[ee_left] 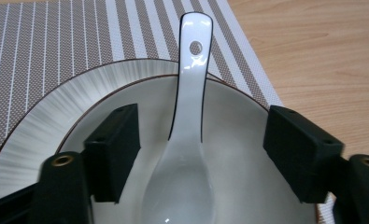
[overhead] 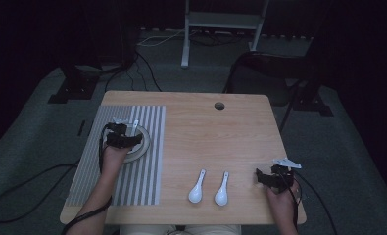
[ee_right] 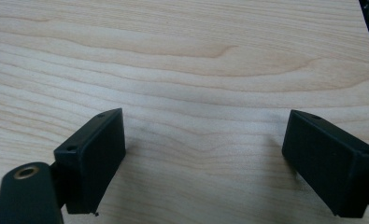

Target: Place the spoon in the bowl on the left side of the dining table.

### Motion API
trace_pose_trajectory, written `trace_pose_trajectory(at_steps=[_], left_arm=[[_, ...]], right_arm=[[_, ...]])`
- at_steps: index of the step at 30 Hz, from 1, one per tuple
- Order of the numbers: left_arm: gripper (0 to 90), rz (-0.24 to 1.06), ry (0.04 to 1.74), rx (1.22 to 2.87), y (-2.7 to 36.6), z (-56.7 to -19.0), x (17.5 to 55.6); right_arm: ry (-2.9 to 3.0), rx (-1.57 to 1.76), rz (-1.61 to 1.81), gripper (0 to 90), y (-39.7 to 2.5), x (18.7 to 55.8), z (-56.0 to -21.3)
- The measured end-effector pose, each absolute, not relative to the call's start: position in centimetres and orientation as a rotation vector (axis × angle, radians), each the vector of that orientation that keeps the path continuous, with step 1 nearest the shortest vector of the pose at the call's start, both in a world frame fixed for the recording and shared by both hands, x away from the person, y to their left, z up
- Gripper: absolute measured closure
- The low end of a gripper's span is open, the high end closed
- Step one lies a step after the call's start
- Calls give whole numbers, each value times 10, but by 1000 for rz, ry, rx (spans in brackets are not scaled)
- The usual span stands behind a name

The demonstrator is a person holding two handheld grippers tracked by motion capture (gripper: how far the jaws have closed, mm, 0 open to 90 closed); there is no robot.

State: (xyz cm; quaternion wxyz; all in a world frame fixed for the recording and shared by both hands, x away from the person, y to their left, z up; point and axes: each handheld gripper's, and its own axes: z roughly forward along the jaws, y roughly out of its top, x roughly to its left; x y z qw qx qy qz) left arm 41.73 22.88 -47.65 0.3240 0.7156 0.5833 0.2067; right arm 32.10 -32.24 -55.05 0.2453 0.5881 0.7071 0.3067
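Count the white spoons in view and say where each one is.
3. One spoon lies in the bowl on the striped mat, between the open left tool's jaws. Two spoons lie side by side on the bare table near the front edge. None seems hidden.

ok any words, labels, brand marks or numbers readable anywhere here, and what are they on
None: no readable text in any view.
The spoon lying in the bowl is plain white with a hole in its handle, no mark.
The striped placemat and the wooden table carry no print.
The two spoons on the table in the high view show no marks, though they are too small to be certain.
The left gripper and right gripper fingers are plain black.
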Motion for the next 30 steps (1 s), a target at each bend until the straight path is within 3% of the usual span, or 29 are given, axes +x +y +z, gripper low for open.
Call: trace_pose_trajectory(at_steps=[7, 8, 12, 16, 17, 30], left_arm=[[176, 565, 1534, 1869, 230, -470, 409], [124, 564, 1537, 1875, 230, -469, 408], [76, 555, 1515, 1897, 231, -468, 404], [70, 574, 1499, 1893, 232, -466, 398], [0, 569, 1497, 1897, 232, -465, 397], [0, 613, 1448, 1914, 234, -460, 375]], right_arm=[[1930, 1605, 837, 127, -322, 321, -550], [1930, 1605, 837, 127, -322, 321, -550], [1930, 1605, 837, 126, -322, 321, -550], [1930, 1606, 837, 126, -322, 321, -550], [1930, 1605, 837, 127, -322, 321, -550], [1930, 1605, 837, 127, -322, 321, -550]])
